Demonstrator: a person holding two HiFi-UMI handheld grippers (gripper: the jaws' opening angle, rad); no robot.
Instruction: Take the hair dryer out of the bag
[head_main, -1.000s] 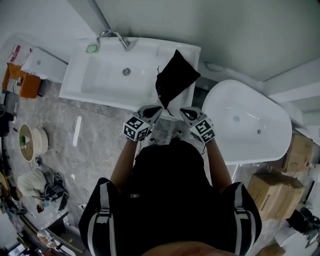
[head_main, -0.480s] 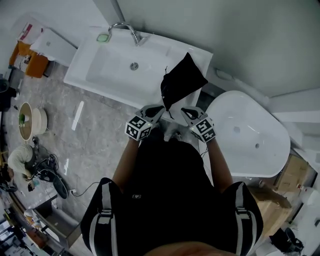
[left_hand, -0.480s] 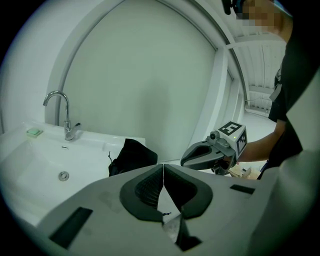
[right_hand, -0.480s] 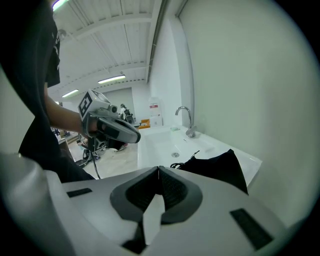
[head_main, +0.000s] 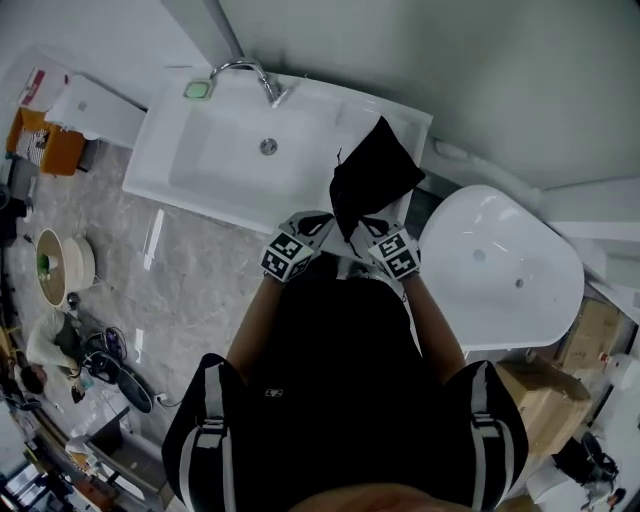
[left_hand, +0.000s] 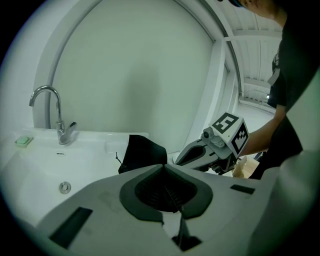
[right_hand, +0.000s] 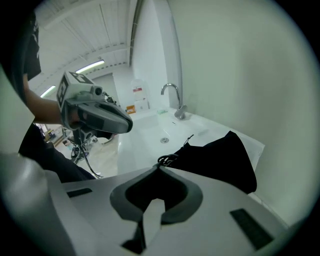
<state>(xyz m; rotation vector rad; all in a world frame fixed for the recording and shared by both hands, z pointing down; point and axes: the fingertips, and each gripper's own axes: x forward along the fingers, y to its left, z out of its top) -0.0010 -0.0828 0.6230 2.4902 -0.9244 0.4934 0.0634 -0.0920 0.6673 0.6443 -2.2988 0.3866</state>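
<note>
A black drawstring bag (head_main: 375, 172) lies on the right end of the white washbasin counter (head_main: 395, 108), its cord end toward me. Whatever is inside it is hidden. My left gripper (head_main: 322, 220) is shut and empty, just left of the bag's near corner. The right gripper (head_main: 366, 224) is shut too, its tips at the bag's near edge. In the left gripper view the bag (left_hand: 143, 152) sits just beyond the closed jaws, with the right gripper (left_hand: 186, 159) beside it. In the right gripper view the bag (right_hand: 220, 159) and its cord loop (right_hand: 169, 160) lie right at the jaw tips; contact is unclear.
The washbasin has a deep bowl (head_main: 225, 170), a chrome tap (head_main: 245, 72) and a green soap dish (head_main: 197, 90) at the back. A white bathtub (head_main: 500, 265) stands close on the right. Cardboard boxes (head_main: 590, 330) sit at far right. A wall rises behind the counter.
Both grippers have moved forward and down toward the bag, and their tips now reach its near edge. The bag has not moved on the counter.
</note>
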